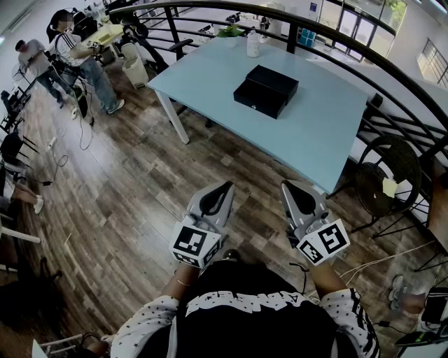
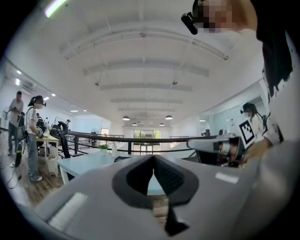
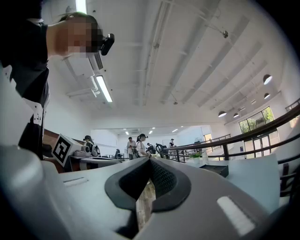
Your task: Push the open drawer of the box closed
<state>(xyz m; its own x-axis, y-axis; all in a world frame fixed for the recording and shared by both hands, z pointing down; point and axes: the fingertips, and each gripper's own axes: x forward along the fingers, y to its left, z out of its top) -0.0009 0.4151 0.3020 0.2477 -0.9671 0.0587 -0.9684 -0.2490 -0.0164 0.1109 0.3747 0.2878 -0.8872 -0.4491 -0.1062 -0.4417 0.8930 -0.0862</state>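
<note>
Pose: both grippers are held low and close to the torso, at lower centre of the head view, side by side and pointing roughly level toward the table (image 1: 329,133).
- Left gripper (image 1: 225,190): in its own view the jaws are together at the tips, with nothing between them.
- Right gripper (image 1: 287,190): jaws likewise together and empty, tilted very slightly upward.
- Both are well apart from the table and over bare floor (image 1: 126,182).

Task item: the black box (image 1: 274,79) is on the table in the upper centre of the head view. Its drawer (image 1: 255,99) stands out toward the lower left. Neither gripper touches it.

Surface: the table is pale blue with white legs. A bottle (image 1: 253,43) and a small plant (image 1: 229,31) stand at its far edge.

Room:
- The floor is wood plank.
- A curved black railing (image 1: 231,5) runs behind and to the right of the table.
- A round black chair (image 1: 388,175) stands at the right.
- People (image 1: 84,59) stand at a desk in the upper left.
- The ceiling is white with strip lights.
</note>
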